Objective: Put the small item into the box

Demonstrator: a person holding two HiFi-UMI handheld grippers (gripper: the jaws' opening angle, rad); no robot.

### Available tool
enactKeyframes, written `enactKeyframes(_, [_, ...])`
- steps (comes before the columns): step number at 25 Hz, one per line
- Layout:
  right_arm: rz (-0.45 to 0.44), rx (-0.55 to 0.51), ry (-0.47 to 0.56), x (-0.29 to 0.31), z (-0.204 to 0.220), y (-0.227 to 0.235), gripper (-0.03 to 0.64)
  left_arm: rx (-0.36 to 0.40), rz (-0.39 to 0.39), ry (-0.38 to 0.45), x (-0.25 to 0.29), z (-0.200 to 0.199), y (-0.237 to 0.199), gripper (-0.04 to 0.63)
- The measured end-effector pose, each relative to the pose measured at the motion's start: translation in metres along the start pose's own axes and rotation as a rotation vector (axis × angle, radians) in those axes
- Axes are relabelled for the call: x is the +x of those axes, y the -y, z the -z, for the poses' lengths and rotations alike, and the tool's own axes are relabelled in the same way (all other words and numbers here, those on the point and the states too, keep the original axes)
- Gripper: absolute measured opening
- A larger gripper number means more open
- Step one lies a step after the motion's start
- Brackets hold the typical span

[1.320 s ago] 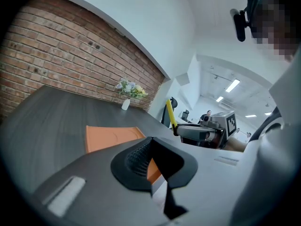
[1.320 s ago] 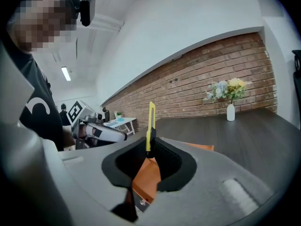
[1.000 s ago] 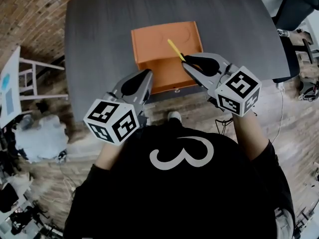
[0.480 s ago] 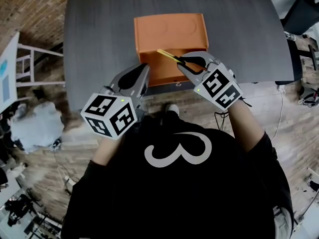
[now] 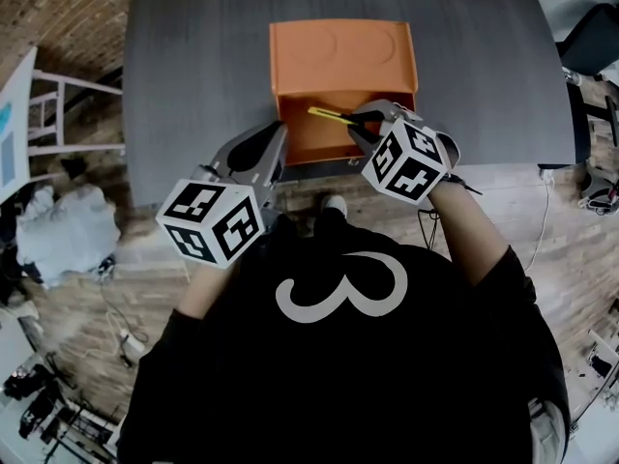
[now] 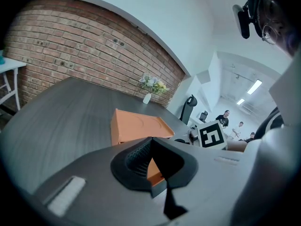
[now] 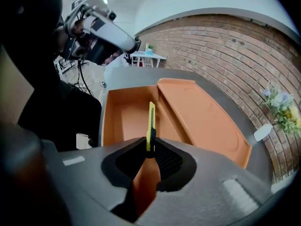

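Observation:
An orange box point(image 5: 311, 140) lies open on the grey table point(image 5: 193, 75), its lid point(image 5: 340, 54) folded back flat. The small item is a yellow utility knife point(image 5: 327, 114). My right gripper point(image 5: 353, 121) is shut on its dark end and holds it over the box's open inside, blade end pointing left. In the right gripper view the knife point(image 7: 151, 119) sticks out from the jaws above the box floor point(image 7: 124, 119). My left gripper point(image 5: 280, 135) hangs shut and empty at the box's front left corner; its own view shows the box point(image 6: 136, 128) just beyond the tips.
The table's near edge point(image 5: 319, 170) runs just under both grippers, with wooden floor below. A white stand point(image 5: 68, 114) is off the table's left side and a dark office chair point(image 5: 592, 46) off the right. A small vase of flowers point(image 6: 151, 86) stands at the table's far end.
My right gripper has carried the knife left and down from the box's right edge to over its inside, and the knife now points left. The left gripper has barely moved.

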State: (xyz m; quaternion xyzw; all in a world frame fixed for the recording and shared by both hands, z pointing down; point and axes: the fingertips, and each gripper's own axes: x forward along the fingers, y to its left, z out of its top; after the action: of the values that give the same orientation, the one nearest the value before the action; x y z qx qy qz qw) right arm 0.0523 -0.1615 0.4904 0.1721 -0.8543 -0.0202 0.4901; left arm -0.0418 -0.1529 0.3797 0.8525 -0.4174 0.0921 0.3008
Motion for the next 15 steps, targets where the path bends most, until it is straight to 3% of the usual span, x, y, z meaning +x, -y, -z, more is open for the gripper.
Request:
enactKeyframes(7, [-0.012, -0.083, -0.151, 0.019, 0.016, 0.000, 0.058, -0.003, -0.005, -0.004, 0.002, -0.002, -0.006, 0.014])
enactKeyframes(15, [-0.031, -0.089, -0.178, 0.022, 0.017, 0.000, 0.061, -0.002, -0.006, -0.005, 0.001, -0.005, -0.013, 0.014])
